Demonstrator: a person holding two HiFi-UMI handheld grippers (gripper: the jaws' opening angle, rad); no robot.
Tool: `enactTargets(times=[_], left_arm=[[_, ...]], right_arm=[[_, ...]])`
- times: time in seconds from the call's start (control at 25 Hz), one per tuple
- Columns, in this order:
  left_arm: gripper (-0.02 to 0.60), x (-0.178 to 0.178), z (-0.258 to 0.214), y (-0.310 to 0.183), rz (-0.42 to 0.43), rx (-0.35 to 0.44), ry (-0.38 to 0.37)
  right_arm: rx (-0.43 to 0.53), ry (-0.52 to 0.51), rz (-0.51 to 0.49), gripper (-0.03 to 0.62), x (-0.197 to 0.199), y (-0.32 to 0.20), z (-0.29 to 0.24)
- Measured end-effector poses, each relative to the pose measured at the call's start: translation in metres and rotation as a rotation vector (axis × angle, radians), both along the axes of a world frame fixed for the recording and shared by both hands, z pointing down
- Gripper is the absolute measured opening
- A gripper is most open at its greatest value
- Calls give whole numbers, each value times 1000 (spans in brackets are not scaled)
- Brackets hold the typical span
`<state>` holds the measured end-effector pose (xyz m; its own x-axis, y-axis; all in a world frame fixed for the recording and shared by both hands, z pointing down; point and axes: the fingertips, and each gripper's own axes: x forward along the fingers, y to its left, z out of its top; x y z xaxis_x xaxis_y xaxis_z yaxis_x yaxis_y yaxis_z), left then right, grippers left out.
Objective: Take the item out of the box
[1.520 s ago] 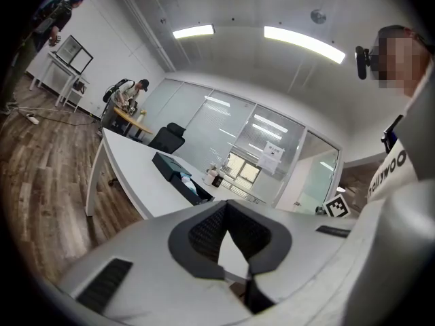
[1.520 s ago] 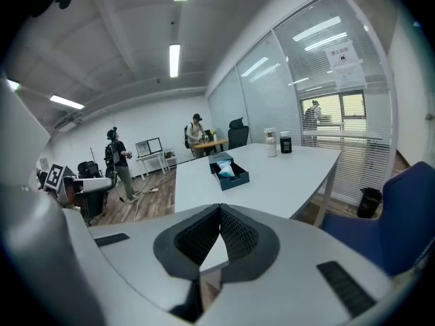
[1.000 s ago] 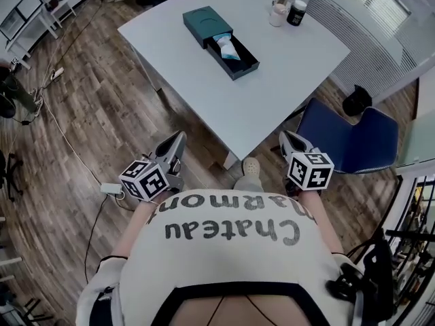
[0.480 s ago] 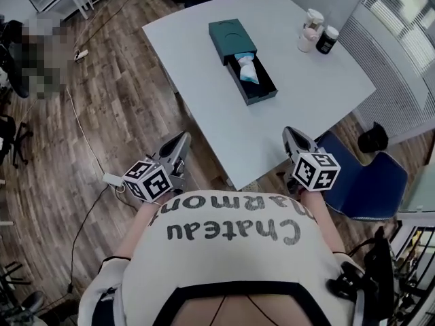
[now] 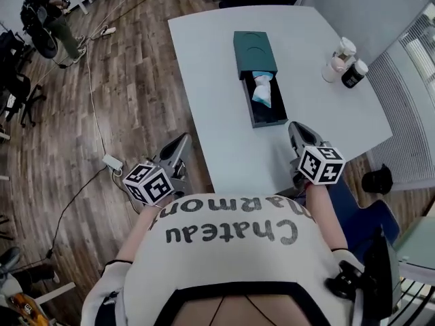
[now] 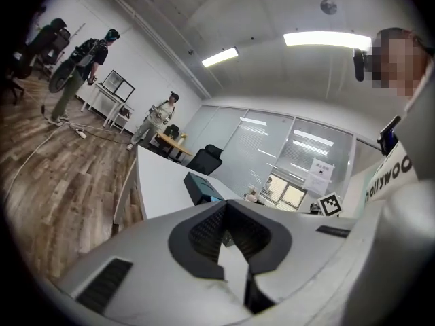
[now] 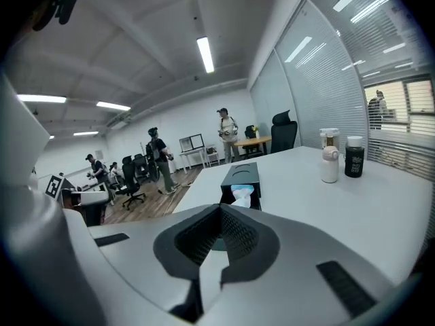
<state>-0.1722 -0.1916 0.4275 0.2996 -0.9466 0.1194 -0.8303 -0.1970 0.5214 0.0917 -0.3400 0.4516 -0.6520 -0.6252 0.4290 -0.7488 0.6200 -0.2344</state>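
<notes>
Left gripper: fingers closed up tip to tip, nothing pinched in them, just the ribbed black pads facing each other.
Right gripper: same deal, fingers brought together and empty.
Which way the box lies: the box sits ahead of the right gripper and a touch to its left. From the left gripper it's ahead and well off to the right.
Nearer hand: the right one, I'd say. It's over the near edge of the surface on the box's side, while the left one hangs over the wooden floor, off the surface to the box's left.
Long axis: the box runs away from the person, pretty much in line with where the right fingers point. The pulled-out tray is the end nearest them.
Item: lying in the tray, up by the sleeve's mouth, long side along the box.
Look and feel: the box is dark teal, matte and square-edged, looks like stiff card. The item is a pale blue and white crinkly pouch, soft-looking.
Next move, my guess: the fingers have to open up before dropping in from above.
Box's right: a white bottle and a dark jar, well apart from it.
</notes>
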Motion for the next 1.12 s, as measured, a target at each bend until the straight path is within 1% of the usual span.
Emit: enactTargets(times=[0.28, 0.44, 0.56, 0.76, 1.0, 1.12], left_arm=[[-9, -4, 9, -2, -111, -32, -13], [-9, -11, 16, 1, -186, -70, -11], [-8, -15, 21, 2, -222, -94, -19], [-9, -10, 26, -2, -253, -135, -25], [-9, -6, 36, -7, -275, -196, -35], [-8, -5, 41, -8, -287, -227, -38]], right_arm=[[-14, -8, -86, 0, -20, -53, 8], [-37, -9, -139, 0, -36, -72, 19], [-54, 10, -190, -2, -48, -82, 29], [-80, 80, -287, -2, -64, -101, 45], [-104, 99, -315, 0, -75, -130, 59], [-106, 124, -354, 0, -83, -141, 66]])
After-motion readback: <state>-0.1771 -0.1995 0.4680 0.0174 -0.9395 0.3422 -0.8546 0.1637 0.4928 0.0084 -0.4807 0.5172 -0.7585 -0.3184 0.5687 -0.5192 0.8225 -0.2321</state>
